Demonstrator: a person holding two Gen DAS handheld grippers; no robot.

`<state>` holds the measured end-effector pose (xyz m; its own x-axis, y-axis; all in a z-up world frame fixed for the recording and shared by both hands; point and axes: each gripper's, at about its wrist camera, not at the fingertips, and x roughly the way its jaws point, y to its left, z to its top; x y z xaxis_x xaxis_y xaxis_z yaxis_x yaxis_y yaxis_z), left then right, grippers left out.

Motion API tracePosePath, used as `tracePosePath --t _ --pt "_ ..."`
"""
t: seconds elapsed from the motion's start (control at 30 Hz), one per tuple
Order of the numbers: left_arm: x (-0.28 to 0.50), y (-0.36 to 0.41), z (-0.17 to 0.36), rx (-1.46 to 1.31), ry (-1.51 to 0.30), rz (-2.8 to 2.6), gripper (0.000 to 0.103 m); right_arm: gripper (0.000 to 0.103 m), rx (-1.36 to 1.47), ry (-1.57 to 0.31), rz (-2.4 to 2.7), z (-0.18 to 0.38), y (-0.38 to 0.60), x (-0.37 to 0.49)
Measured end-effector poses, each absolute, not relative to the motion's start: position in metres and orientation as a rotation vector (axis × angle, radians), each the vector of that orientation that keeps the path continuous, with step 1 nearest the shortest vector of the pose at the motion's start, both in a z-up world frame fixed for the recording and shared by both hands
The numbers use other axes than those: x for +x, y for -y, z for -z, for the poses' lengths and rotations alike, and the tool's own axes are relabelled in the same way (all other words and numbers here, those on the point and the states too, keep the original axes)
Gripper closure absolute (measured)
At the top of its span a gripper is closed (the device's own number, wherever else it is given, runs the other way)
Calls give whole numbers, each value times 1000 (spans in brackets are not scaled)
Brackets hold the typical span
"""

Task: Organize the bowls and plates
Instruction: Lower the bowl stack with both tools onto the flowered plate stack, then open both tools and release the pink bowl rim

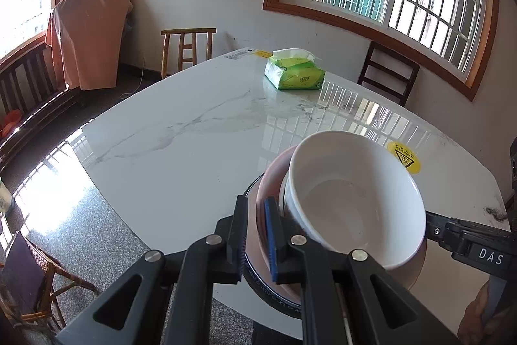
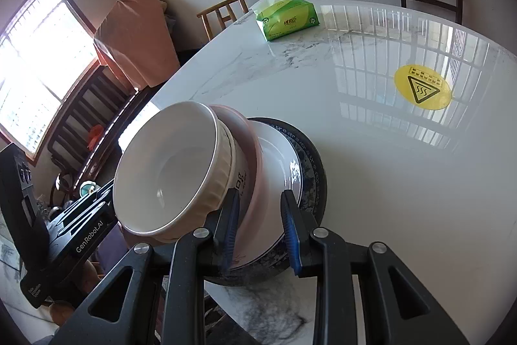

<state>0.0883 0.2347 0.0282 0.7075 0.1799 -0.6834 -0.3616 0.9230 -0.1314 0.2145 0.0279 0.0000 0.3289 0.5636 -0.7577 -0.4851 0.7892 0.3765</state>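
While both grippers meet at one stack:
Stack: white bowl (image 2: 171, 170) nested in pink bowl (image 2: 250, 147), over white plate (image 2: 278, 160) and dark blue-patterned plate (image 2: 315, 164), near the tabletop (image 1: 181, 131) edge.
Left gripper (image 1: 257, 235): jaws clamped on the pink bowl's rim.
Right gripper (image 2: 260, 231): jaws slightly parted around the white plate's rim; contact unclear.
Tissue pack (image 1: 294, 75): far side.
Yellow sticker (image 2: 422, 87): beyond the stack.

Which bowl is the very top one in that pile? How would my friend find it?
Start at the big white marble table, then find the dish pile on the dark blue-patterned plate at its near edge. The top bowl is plain white with a ribbed outside, tilted inside a pink bowl.
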Motion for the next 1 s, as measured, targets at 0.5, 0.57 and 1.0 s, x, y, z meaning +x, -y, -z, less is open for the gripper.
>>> tracePosePath --t 0.5,0.57,1.0 --pt "50 -215 -35 -203 -604 -327 78 50 36 -755 -591 -24 -6 167" --pt "44 -207 -35 -184 -572 -325 78 40 56 -676 -573 -27 2 151" --pt "9 -160 -28 -112 -527 -329 78 2 46 -351 -527 -34 28 69"
